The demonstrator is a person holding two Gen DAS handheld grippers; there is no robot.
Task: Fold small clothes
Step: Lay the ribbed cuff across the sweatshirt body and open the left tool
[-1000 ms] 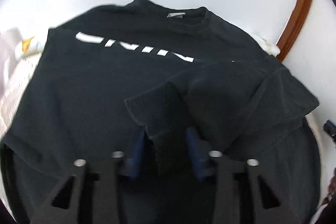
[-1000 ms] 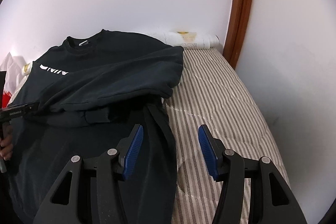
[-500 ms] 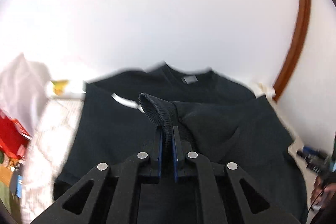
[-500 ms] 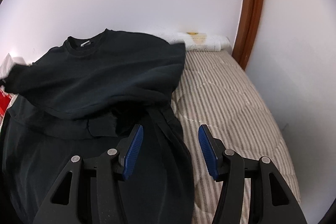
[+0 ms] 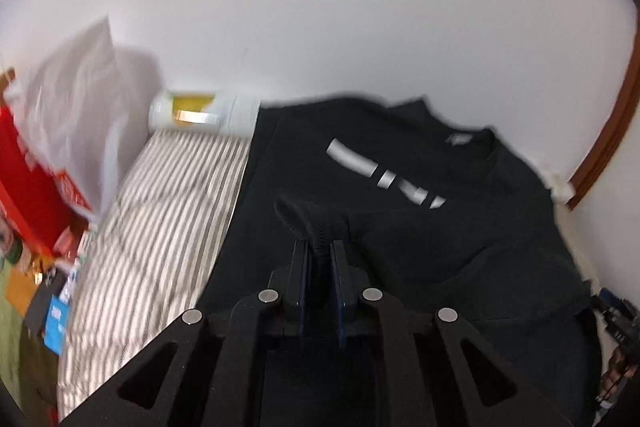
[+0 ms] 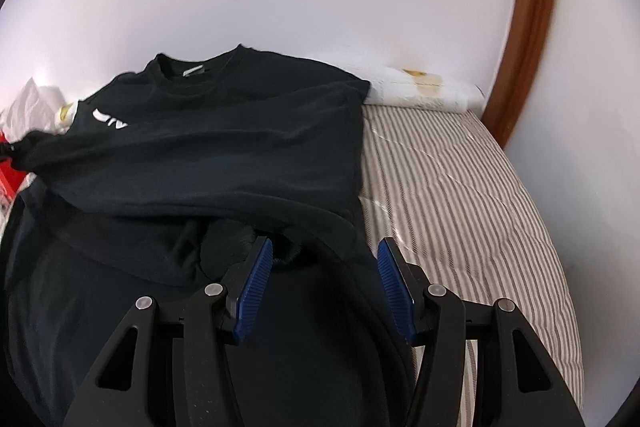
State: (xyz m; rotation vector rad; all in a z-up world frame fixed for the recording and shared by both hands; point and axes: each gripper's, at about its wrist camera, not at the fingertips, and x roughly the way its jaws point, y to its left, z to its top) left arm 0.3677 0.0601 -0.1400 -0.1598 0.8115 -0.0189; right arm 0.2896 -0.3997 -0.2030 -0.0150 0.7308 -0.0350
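Note:
A black sweatshirt (image 5: 420,227) with white lettering lies on a striped mattress (image 5: 160,227), its collar toward the wall. My left gripper (image 5: 320,247) is shut on the ribbed cuff (image 5: 312,219) of one sleeve and holds it up over the shirt's left half. In the right wrist view that sleeve (image 6: 180,163) stretches across the chest to the far left. My right gripper (image 6: 325,251) hangs open over the sweatshirt's (image 6: 240,131) lower right part, near its side edge. Its blue pads (image 6: 394,287) have nothing between them; the dark fabric lies beneath.
A white wall runs behind the bed, with a brown wooden frame (image 6: 532,27) at the right. A rolled white bundle (image 5: 200,111) lies along the wall. A white plastic bag (image 5: 72,99) and a red box (image 5: 28,187) stand at the left. Bare striped mattress (image 6: 460,187) lies right of the shirt.
My left gripper closed on the sleeve cuff, rose, and carried it leftward across the shirt. My right gripper drifted over the shirt's lower edge and stayed open.

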